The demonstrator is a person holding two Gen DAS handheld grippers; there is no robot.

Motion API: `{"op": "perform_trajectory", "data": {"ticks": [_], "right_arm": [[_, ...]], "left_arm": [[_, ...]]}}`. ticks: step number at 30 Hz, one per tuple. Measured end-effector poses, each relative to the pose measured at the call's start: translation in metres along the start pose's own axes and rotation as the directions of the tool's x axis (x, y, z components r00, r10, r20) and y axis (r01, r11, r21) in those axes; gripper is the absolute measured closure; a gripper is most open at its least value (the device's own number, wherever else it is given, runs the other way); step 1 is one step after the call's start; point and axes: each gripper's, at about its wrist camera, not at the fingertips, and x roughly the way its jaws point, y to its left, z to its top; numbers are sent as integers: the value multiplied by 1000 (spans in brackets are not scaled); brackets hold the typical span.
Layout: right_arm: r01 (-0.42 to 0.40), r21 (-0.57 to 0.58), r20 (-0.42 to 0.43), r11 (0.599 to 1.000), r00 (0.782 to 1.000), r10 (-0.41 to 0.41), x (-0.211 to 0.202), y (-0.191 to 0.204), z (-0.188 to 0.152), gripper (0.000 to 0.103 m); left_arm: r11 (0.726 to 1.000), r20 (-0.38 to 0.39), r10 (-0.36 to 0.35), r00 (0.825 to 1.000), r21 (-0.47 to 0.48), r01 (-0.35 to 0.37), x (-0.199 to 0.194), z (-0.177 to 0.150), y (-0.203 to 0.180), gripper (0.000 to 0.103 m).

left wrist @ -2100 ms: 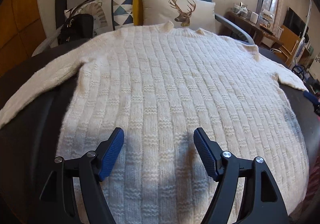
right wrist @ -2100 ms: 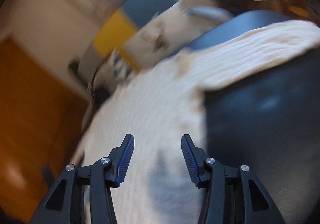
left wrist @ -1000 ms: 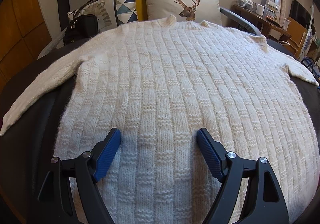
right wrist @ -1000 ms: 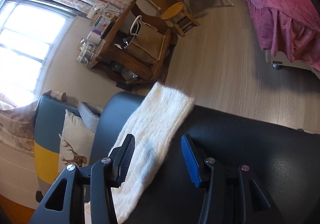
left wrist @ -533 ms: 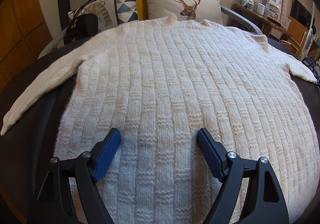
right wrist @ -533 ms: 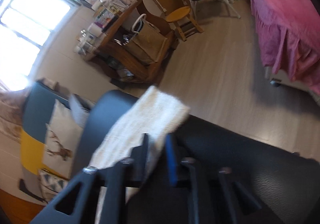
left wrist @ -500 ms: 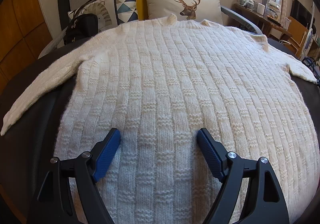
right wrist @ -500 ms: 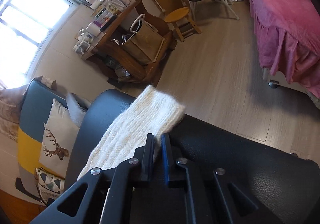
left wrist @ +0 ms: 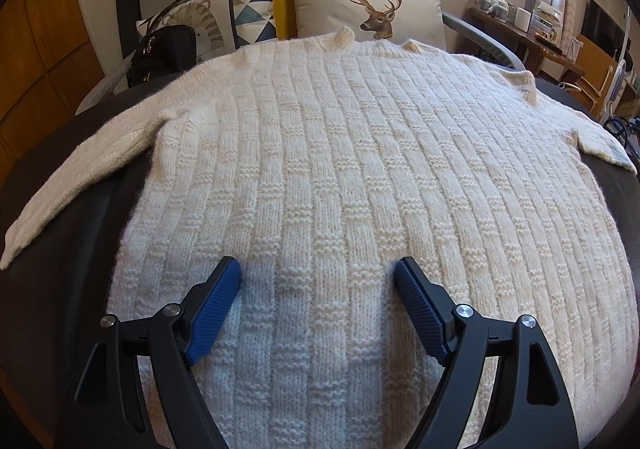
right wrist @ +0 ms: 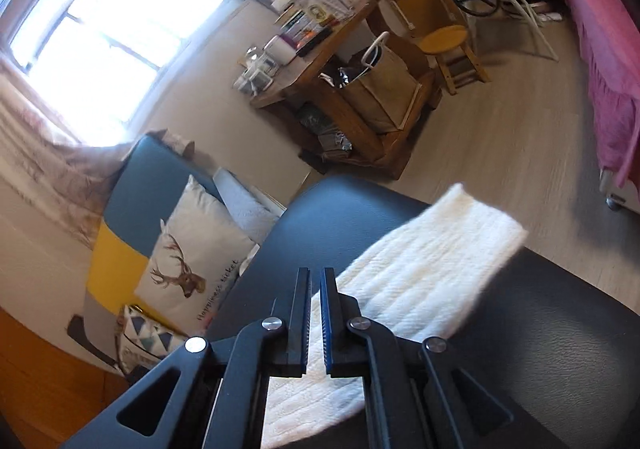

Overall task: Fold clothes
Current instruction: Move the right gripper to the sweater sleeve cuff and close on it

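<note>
Cream knit sweater [left wrist: 340,177] spread flat, face down, on a dark padded surface [left wrist: 64,217]. Left gripper [left wrist: 318,281] hovers above the hem, jaws wide apart. Right gripper [right wrist: 316,301] is clamped on the sleeve [right wrist: 432,261]. Deer cushion [left wrist: 368,11] lies beyond the collar.

Sweater hem and sleeve grip hidden; sleeve cuff blurred.

Sweater [left wrist: 340,177] hem runs off the left wrist view's bottom edge, behind the left gripper [left wrist: 316,309]. Black bag [left wrist: 164,53] partly hidden behind the sweater's shoulder. In the right wrist view, sleeve [right wrist: 424,269] cuff end is motion-blurred; right gripper [right wrist: 316,313] fingers cover where they pinch it. Desk [right wrist: 320,49] clutter too small to identify.
</note>
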Motion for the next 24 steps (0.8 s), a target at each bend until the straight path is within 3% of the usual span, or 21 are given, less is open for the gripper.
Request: {"op": "perform_trajectory", "data": {"ticks": [3,7,15,24], "right_arm": [[25,77,12,997,1000,-26,1,-8,-3,84],[89,105,11,990,996,-91,-8,-28,-10,84],[167,288,50,943,981,-189,-24,-95,0,80],[191,283,52,940,975,-214,-10,-109,18,75]], "left_arm": [[1000,4,-9,1000,-2,9,-1,-1,2,21],[1000,5,-15,1000,-3,15,-1,0,3,21],[1000,2,2,1000,5,-2,0,0,0,20],[1000,-6,18,1000,9,-17,1,1,-2,19]]}}
